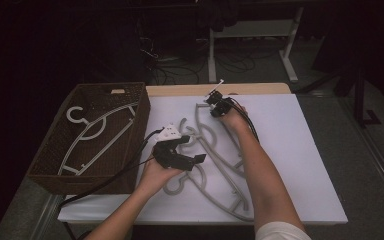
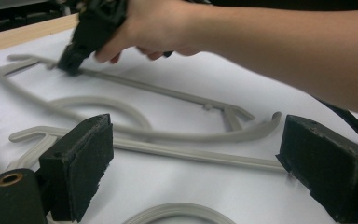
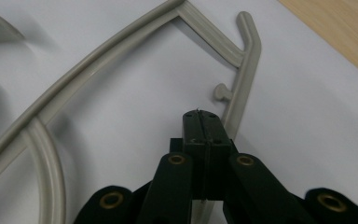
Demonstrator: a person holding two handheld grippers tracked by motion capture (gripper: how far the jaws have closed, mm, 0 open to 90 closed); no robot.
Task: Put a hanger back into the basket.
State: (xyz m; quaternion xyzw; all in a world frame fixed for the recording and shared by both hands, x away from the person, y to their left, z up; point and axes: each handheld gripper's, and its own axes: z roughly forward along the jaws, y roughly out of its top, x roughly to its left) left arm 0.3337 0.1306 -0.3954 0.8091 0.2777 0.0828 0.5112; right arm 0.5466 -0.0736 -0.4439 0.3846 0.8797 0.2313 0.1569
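Two grey plastic hangers lie overlapping on the white table top [image 1: 300, 150]. The far hanger [image 1: 202, 140] [image 2: 168, 91] [image 3: 98, 53] reaches toward the table's back edge. The near hanger [image 1: 172, 189] [image 2: 191, 154] lies by my left hand. My left gripper [image 1: 192, 149] [image 2: 193, 149] is held over the near hanger with its jaws wide open and nothing between them. My right gripper [image 1: 213, 102] [image 3: 200, 114] [image 2: 70, 63] is shut, pads together, its tip down at the far hanger's straight bar, which passes under it. I see nothing pinched between the pads.
A brown wicker basket [image 1: 50, 165] stands at the table's left with a third grey hanger [image 1: 97, 130] inside. A bare wooden strip [image 1: 260, 89] runs along the back edge. Table legs and cables fill the dark floor behind.
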